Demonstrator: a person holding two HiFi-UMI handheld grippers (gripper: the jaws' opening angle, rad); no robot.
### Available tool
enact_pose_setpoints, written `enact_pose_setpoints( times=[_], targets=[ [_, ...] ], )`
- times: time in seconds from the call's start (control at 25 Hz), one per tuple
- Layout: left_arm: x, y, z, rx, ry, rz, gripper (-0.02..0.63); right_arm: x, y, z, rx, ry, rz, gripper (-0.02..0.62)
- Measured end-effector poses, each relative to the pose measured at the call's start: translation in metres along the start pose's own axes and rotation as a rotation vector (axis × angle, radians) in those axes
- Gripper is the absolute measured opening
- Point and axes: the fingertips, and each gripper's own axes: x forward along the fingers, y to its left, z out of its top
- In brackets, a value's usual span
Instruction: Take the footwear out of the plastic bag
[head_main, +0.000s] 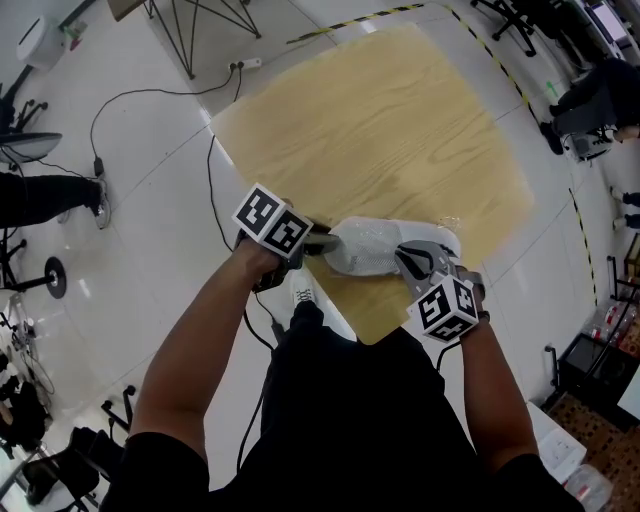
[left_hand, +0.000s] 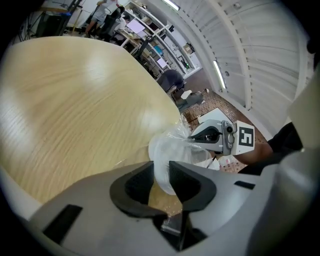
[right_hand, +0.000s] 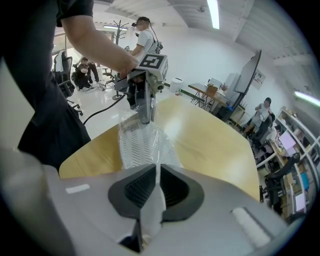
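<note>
Stretching between the two tools, the plastic bag (head_main: 378, 238) hangs over the near corner of the bench (head_main: 400, 130), right in front of the person's body. The footwear (head_main: 360, 262), a white shoe, is still fully wrapped inside the clear film. Whether the bundle rests on the wood or is held just above it is hard to tell.

The left hand-held gripper (head_main: 318, 243) is closed on one end of the bag. Its jaws stand part-way apart with a rounded white bulge filling the gap from pad to pad, which looks like the tip of the shoe under the film. The right hand-held gripper (head_main: 412, 262) has its jaws pressed almost together on only a thin flap of plastic at the opposite end.

The shoe's long axis runs straight along the line from one tool to the other. In the head view that line runs left to right, parallel to the person's chest. From the right gripper view the grooved sole (right_hand: 142, 145) faces the camera and leads directly away toward the left tool at its far end. Neither hand is clearly nearer, since each sits at one tip of the shoe.

That alignment probably decides the coming move. The left tool seems to have the shoe itself and the right only film. Drawing the two apart along this axis should slide the shoe out, provided the bag's mouth is at the left end, which cannot be made out.
</note>
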Motion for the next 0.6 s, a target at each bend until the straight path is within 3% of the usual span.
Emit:
enact_pose_setpoints(
  times=[0.6],
  targets=[
    [-0.022, -0.009, 0.012, -0.015, -0.089, -0.075, 0.06, -0.004, -0.006, -0.003, -0.043, 0.041, -0.015, 0.012]
  ],
)
